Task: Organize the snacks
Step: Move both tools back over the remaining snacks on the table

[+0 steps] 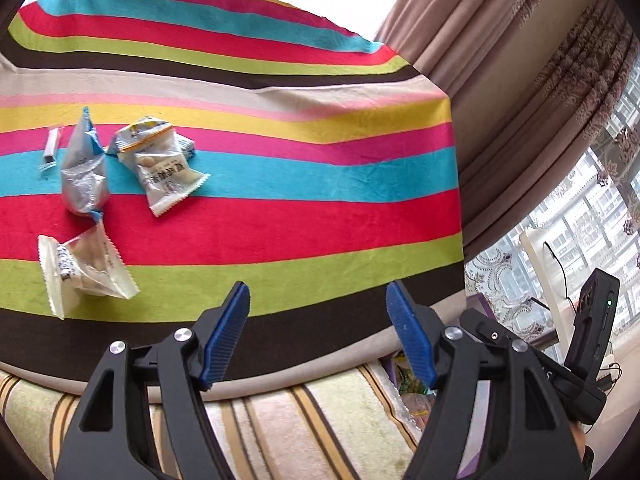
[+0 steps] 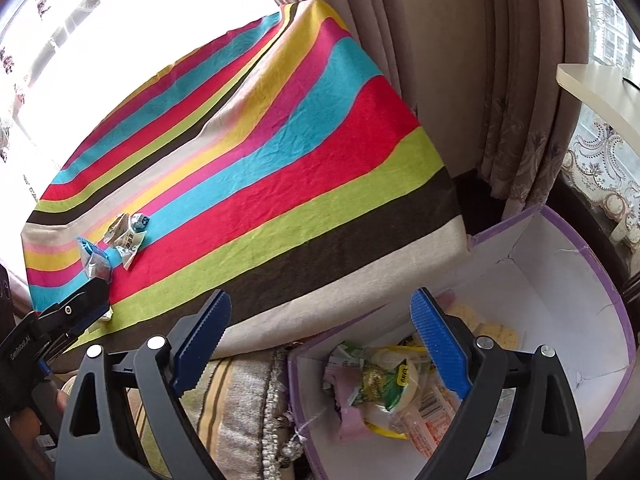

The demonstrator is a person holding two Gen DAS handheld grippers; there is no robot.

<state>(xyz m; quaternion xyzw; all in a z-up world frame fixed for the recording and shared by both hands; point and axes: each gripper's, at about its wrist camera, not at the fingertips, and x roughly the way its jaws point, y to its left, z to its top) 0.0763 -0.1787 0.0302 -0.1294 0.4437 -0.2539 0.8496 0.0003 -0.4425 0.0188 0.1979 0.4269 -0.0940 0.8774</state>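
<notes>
Snacks (image 1: 120, 184) remaining: a small cluster of packets on the striped table (image 1: 320, 216), ahead and well left of my left claw (image 1: 318, 320). Nearest packet (image 1: 86, 272) lies long axis slanting away leftward. Left claw wide, empty, nearer. Right claw (image 2: 320, 332) wide, empty, hanging over the purple box (image 2: 624, 320) of sorted packets.

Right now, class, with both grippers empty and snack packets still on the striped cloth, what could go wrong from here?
1. The packets overlap: the silver-blue packet touches the cream packet, so the left gripper might drag two at once.
2. The purple box sits below the table edge, so a packet released early may miss it.
3. The striped cloth is wrinkled and may snag.
</notes>
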